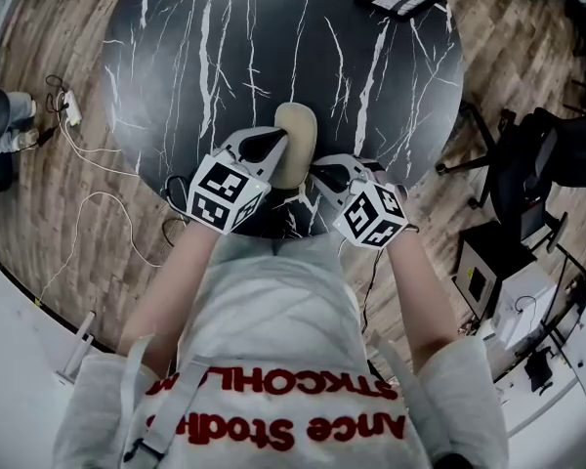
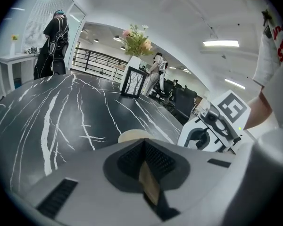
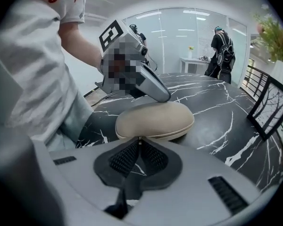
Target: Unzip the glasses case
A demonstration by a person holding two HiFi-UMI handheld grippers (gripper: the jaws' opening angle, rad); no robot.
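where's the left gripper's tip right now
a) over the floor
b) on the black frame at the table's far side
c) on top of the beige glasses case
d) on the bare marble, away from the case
c: in the right gripper view the left gripper has its tip down on the top of the beige glasses case, which lies shut on the black marble table.

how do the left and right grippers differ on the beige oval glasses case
The left gripper rests its tip on top of the beige oval glasses case; the right gripper meets its side seam. Left seems only to hold it down; right seems to pinch the zip pull. Both have shut jaws.
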